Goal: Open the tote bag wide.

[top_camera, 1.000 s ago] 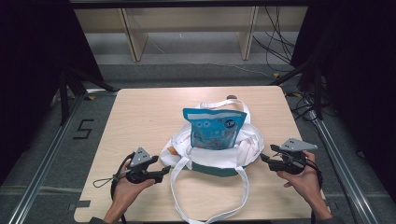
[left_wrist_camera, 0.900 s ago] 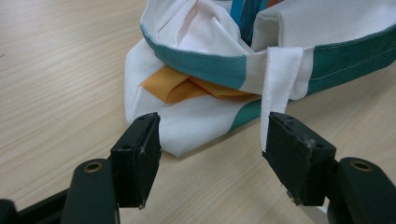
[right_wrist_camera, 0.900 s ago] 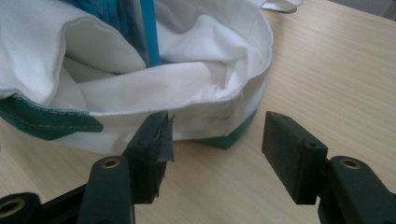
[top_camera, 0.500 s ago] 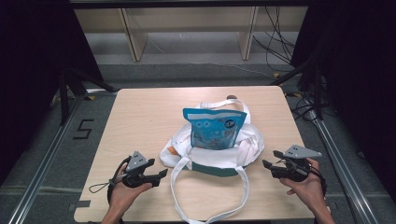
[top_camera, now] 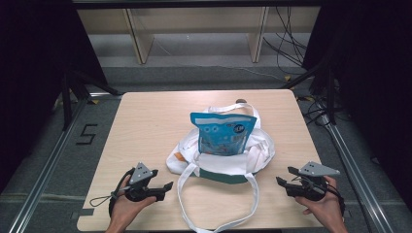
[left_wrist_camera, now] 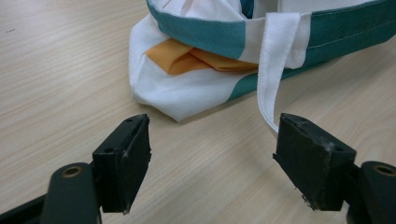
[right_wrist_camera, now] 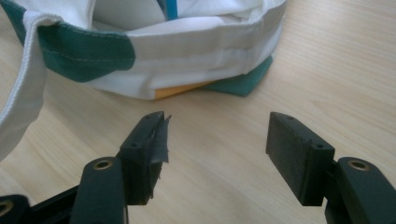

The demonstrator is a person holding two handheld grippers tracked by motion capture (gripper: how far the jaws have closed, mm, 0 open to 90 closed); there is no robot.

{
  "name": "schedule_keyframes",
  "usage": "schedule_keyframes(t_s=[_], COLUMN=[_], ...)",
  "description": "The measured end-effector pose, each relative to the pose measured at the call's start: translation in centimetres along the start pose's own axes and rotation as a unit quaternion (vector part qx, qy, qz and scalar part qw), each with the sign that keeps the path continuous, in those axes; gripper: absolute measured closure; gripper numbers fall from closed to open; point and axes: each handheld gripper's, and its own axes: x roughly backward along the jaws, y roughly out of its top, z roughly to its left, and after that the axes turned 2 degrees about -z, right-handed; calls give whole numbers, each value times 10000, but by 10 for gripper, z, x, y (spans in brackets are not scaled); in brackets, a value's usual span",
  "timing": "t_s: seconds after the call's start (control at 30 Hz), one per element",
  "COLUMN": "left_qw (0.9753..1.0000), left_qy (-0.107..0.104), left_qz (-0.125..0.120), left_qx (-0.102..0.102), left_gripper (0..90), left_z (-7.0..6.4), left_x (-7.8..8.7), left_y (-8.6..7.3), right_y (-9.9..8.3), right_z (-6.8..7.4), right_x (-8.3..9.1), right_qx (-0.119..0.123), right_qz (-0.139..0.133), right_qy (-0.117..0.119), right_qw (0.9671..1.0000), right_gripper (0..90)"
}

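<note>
Your left claw [top_camera: 165,186] and right claw [top_camera: 283,181] both gape empty, flanking the tote bag [top_camera: 228,162] mid-table. It's limp cloth, probably light; the blue pouch [top_camera: 222,133] may topple, so pinch the teal hem.

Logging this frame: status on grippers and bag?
Left gripper and right gripper open, empty. Tote bag mid-table, blue pouch upright inside. Nothing between.
</note>
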Motion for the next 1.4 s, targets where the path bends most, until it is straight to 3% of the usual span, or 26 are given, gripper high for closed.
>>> schedule_keyframes(t_s=[0.07, 0.2, 0.23, 0.27, 0.37, 0.43, 0.47, 0.5, 0.53, 0.57, 0.67, 0.7, 0.73, 0.8, 0.83, 0.9, 0.93, 0.97, 1.0, 1.03, 1.13, 1.2, 1.27, 1.3, 1.37, 1.4], left_qw=[9999, 9999, 9998, 10000, 9997, 10000, 10000, 9995, 9995, 9999, 9999, 9994, 9995, 9993, 9999, 9996, 9995, 9997, 9996, 9992, 9998, 9988, 9996, 9988, 9990, 9982], left_qy=[23, 90, 34, 41, 11, 40, 44, 68, 32, 36, 12, 0, 1, -12, 4, 21, 3, 13, 50, 13, 14, 4, 12, 2, -6, -14], left_qz=[84, 88, 122, 46, 168, 40, 60, 156, 95, 99, 34, 141, 182, 121, 43, 136, 91, 77, 134, 103, 44, 157, 104, 223, 239, 231], left_qx=[-112, 7, -173, -39, -148, -18, -49, -276, -288, -131, -119, -326, -246, -367, -151, -260, -312, -247, -261, -376, -202, -457, -246, -443, -388, -561], left_gripper=[245, 220, 219, 218, 211, 208, 205, 204, 202, 200, 196, 195, 193, 187, 186, 181, 179, 179, 177, 176, 176, 176, 176, 176, 176, 176], left_z=[0, -4, -2, -4, -4, -8, -8, -7, -7, -11, -14, -12, -13, -13, -17, -16, -16, -17, -18, -17, -21, -20, -25, -23, -24, -22], left_x=[2, 4, 5, 4, 7, 6, 6, 8, 7, 8, 7, 10, 11, 11, 10, 13, 13, 13, 14, 15, 15, 17, 16, 18, 17, 17], left_y=[0, -2, -2, -3, -4, -5, -5, -5, -6, -7, -9, -8, -9, -10, -12, -12, -12, -13, -14, -14, -17, -17, -20, -20, -21, -20], right_y=[-2, -5, -6, -6, -9, -11, -12, -13, -14, -15, -18, -18, -20, -21, -22, -25, -27, -28, -30, -31, -34, -36, -37, -38, -39, -40], right_z=[1, 2, 3, 2, 4, 5, 3, 7, 8, 9, 9, 8, 12, 10, 13, 11, 15, 12, 16, 16, 16, 21, 21, 22, 20, 25], right_x=[0, 3, 2, 4, 5, 6, 6, 8, 8, 8, 8, 8, 10, 10, 12, 12, 14, 14, 14, 15, 17, 18, 20, 20, 18, 19], right_qx=[-45, -19, -45, 10, -43, -45, 91, -86, -76, -91, 85, 135, -66, 147, -22, 107, -81, 82, -76, -41, 170, 17, 97, 62, 281, 54], right_qz=[17, 60, 35, 69, 36, 66, 72, 142, 152, 148, 222, 266, 298, 218, 245, 253, 306, 282, 363, 370, 346, 399, 438, 430, 416, 475], right_qy=[72, 91, 142, 105, 177, 169, 218, 165, 157, 242, 221, 319, 207, 222, 200, 253, 201, 220, 246, 252, 184, 238, 200, 186, 237, 204], right_qw=[10000, 9999, 9999, 9999, 9998, 9998, 9997, 9997, 9997, 9996, 9995, 9990, 9993, 9994, 9995, 9993, 9993, 9993, 9990, 9990, 9991, 9989, 9988, 9989, 9985, 9986], right_gripper=[379, 371, 370, 370, 358, 355, 354, 351, 349, 348, 336, 335, 334, 329, 326, 319, 313, 307, 304, 303, 291, 288, 285, 284, 283, 282])
